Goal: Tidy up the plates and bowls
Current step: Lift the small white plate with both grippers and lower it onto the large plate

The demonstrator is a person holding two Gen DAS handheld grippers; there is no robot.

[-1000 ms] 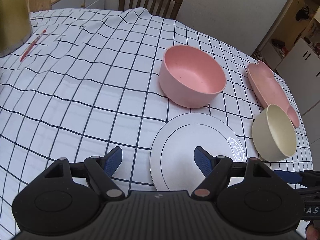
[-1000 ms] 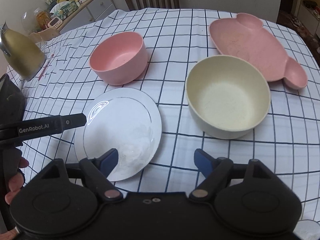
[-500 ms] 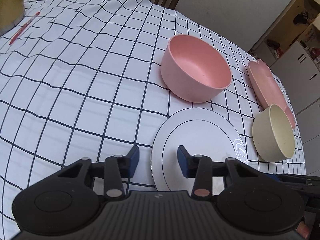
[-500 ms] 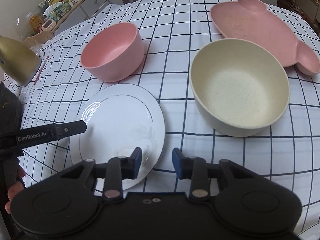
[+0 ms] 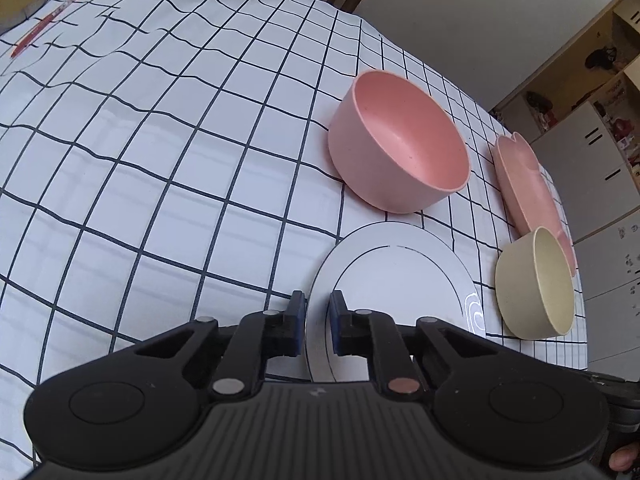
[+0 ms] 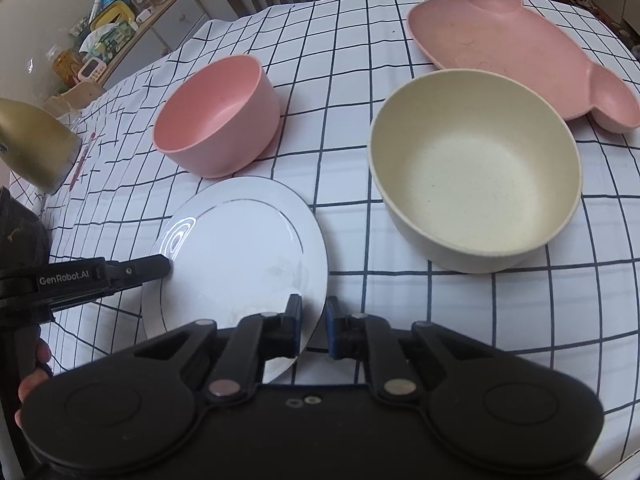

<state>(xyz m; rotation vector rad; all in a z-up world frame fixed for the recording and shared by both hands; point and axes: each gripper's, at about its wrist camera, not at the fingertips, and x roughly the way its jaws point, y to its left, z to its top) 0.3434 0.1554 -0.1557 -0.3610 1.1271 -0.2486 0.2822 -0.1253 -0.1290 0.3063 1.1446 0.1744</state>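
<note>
Both claws just closed, nothing gripped; left claw, right claw astride white plate rim.

Two bowls, one pink and one cream, one white plate, one pink tray.

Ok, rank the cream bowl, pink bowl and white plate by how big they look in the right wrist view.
1. Cream bowl, though nearness flatters it.
2. White plate, partly hidden.
3. Pink bowl, farthest, so unsure.
</note>
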